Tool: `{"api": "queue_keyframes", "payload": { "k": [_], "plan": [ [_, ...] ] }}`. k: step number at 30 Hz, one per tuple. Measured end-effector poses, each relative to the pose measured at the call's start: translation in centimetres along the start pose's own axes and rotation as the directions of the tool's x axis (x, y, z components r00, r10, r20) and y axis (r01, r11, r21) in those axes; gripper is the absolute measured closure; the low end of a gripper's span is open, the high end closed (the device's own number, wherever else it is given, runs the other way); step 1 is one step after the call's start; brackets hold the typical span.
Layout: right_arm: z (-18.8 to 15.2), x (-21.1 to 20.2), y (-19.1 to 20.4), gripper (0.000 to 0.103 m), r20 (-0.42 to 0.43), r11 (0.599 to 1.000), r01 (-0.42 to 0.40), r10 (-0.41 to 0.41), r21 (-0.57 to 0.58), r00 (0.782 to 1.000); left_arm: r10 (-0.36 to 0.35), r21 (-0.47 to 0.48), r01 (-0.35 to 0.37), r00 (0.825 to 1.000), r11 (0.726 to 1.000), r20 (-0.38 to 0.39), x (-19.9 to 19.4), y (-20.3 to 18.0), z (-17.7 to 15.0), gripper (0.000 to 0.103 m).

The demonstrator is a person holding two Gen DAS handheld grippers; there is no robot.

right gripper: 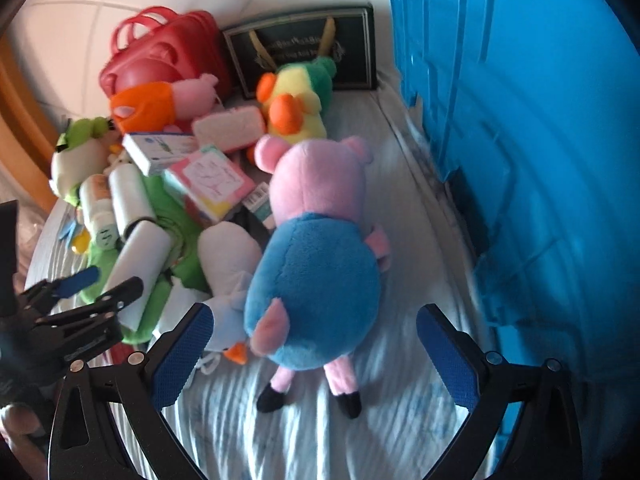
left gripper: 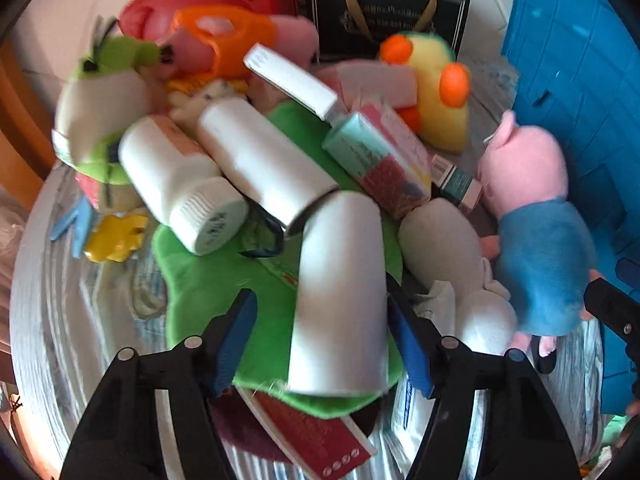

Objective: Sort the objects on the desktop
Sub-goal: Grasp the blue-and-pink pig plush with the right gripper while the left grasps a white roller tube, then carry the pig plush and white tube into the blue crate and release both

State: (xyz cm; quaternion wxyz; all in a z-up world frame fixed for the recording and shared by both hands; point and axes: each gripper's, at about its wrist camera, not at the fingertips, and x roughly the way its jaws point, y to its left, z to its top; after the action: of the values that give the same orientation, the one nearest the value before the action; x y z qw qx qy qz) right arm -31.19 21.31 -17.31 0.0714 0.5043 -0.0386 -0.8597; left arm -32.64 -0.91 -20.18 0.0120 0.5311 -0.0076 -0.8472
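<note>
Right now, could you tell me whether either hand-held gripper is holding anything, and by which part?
Nothing is held. The left hand-held gripper is open around the white cylinder's lower end; the right hand-held gripper is open around the pig plush.

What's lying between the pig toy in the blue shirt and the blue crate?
Only bare striped cloth separates the pig toy from the blue crate, shown in the right wrist view.

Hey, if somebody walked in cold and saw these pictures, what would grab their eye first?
Probably the pink pig plush in a blue dress, lying face down between the open fingers of the right gripper. Beside it on the right stands a big blue crate. The left gripper is open around a white cylinder lying on a green plush in the jumbled toy pile.
</note>
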Motion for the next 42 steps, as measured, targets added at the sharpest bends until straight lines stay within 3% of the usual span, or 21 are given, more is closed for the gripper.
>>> {"api": "queue_keyframes", "payload": {
  "k": [2, 4, 7, 10, 11, 15, 21, 27, 31, 36, 42],
  "plan": [
    [0.3, 1.5, -0.2, 0.0, -0.027, 1.0, -0.005, 0.005, 0.014, 1.0, 0.014, 0.031, -0.014, 1.0, 0.999, 0.007, 0.7, -0.3, 0.3, 0.04],
    [0.6, 3.5, -0.3, 0.0, -0.061, 0.999, -0.008, 0.01, 0.034, 0.998, 0.004, 0.082, -0.004, 1.0, 0.997, 0.006, 1.0, -1.1, 0.6, 0.059],
    [0.9, 6.4, -0.6, 0.0, -0.106, 0.998, -0.024, 0.03, 0.059, 0.994, -0.009, 0.081, 0.009, 1.0, 0.997, -0.003, 1.1, -1.2, 0.8, 0.058],
    [0.9, 6.9, -0.8, 0.025, -0.095, 0.997, -0.024, 0.031, 0.071, 0.995, -0.023, 0.054, 0.022, 1.0, 0.998, 0.016, 0.0, -0.6, 0.5, 0.059],
    [0.8, 6.5, -0.7, 0.029, -0.085, 0.997, -0.022, 0.028, 0.067, 0.996, -0.023, 0.049, 0.022, 0.999, 0.999, 0.03, -0.8, -0.4, 0.3, 0.059],
    [0.5, 2.8, 0.1, 0.031, -0.012, 0.999, -0.037, 0.037, 0.016, 0.999, -0.04, 0.033, 0.035, 0.99, 0.999, 0.133, -5.3, 0.4, -0.4, 0.059],
    [-0.2, -5.2, 2.0, 0.032, 0.158, 0.999, -0.044, 0.048, -0.023, 0.986, -0.067, 0.047, 0.055, 0.956, 0.997, 0.286, -13.0, 1.4, -1.7, 0.059],
    [-2.4, -14.8, 4.0, 0.032, 0.341, 0.999, -0.035, 0.04, -0.023, 0.939, -0.125, 0.104, 0.09, 0.904, 0.99, 0.409, -19.5, 2.1, -2.5, 0.059],
    [-4.4, -20.7, 5.1, 0.032, 0.451, 1.0, -0.021, 0.016, 0.007, 0.893, -0.183, 0.17, 0.115, 0.867, 0.979, 0.464, -22.7, 2.2, -3.7, 0.059],
    [-6.7, -26.7, 5.0, 0.032, 0.547, 0.998, 0.016, -0.046, 0.06, 0.836, -0.28, 0.255, 0.169, 0.814, 0.952, 0.508, -25.0, 0.8, -4.3, 0.059],
    [-7.6, -34.0, 2.4, 0.032, 0.63, 0.993, 0.035, -0.098, 0.111, 0.771, -0.383, 0.339, 0.23, 0.775, 0.912, 0.503, -28.2, -3.8, -3.6, 0.059]
  ]
}}
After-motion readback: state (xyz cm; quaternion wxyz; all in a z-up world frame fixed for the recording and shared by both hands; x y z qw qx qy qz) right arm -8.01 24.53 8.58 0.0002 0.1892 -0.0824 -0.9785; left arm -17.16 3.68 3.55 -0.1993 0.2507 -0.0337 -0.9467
